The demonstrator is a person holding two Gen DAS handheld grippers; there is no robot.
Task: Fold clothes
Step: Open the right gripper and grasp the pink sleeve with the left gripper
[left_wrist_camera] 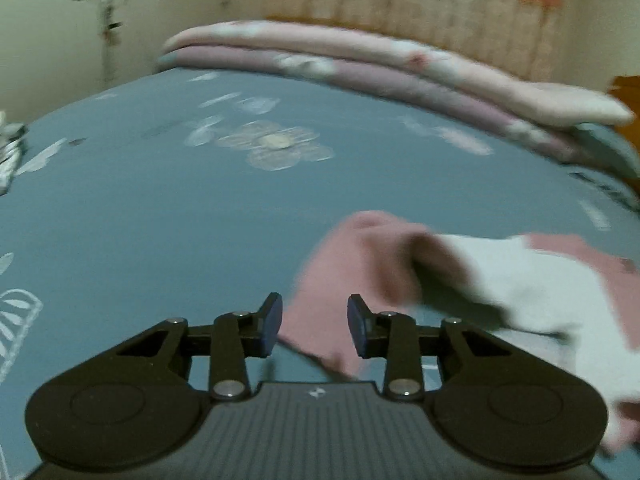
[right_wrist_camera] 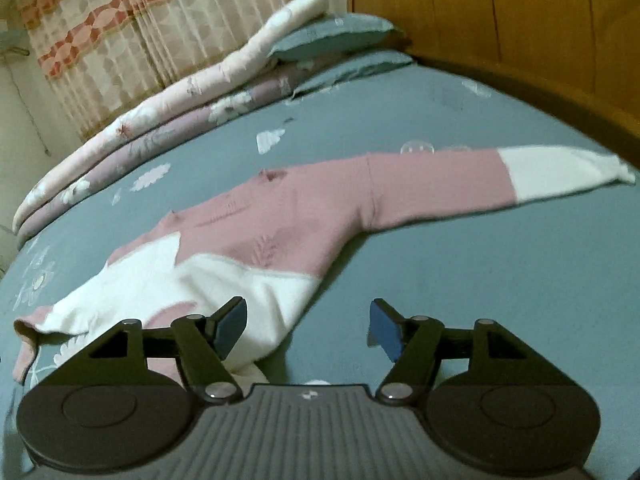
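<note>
A pink and white sweater [right_wrist_camera: 280, 216] lies on the blue-grey floral bedsheet [right_wrist_camera: 480, 280]. One sleeve stretches to the right, its white cuff [right_wrist_camera: 560, 172] near the bed's edge. The other sleeve is folded over the white lower body, its pink cuff [right_wrist_camera: 26, 332] at the left. My right gripper [right_wrist_camera: 308, 328] is open and empty, just above the sweater's white hem. In the left wrist view the sweater [left_wrist_camera: 500, 276] is blurred, with its pink sleeve end [left_wrist_camera: 340, 264] in front of my left gripper [left_wrist_camera: 315, 326], which is open and holds nothing.
Folded pink floral quilts [left_wrist_camera: 360, 60] lie along the far side of the bed, also in the right wrist view [right_wrist_camera: 160, 120]. Blue-grey pillows [right_wrist_camera: 332, 36] rest by a wooden headboard [right_wrist_camera: 520, 32]. A patterned curtain [right_wrist_camera: 120, 20] hangs behind.
</note>
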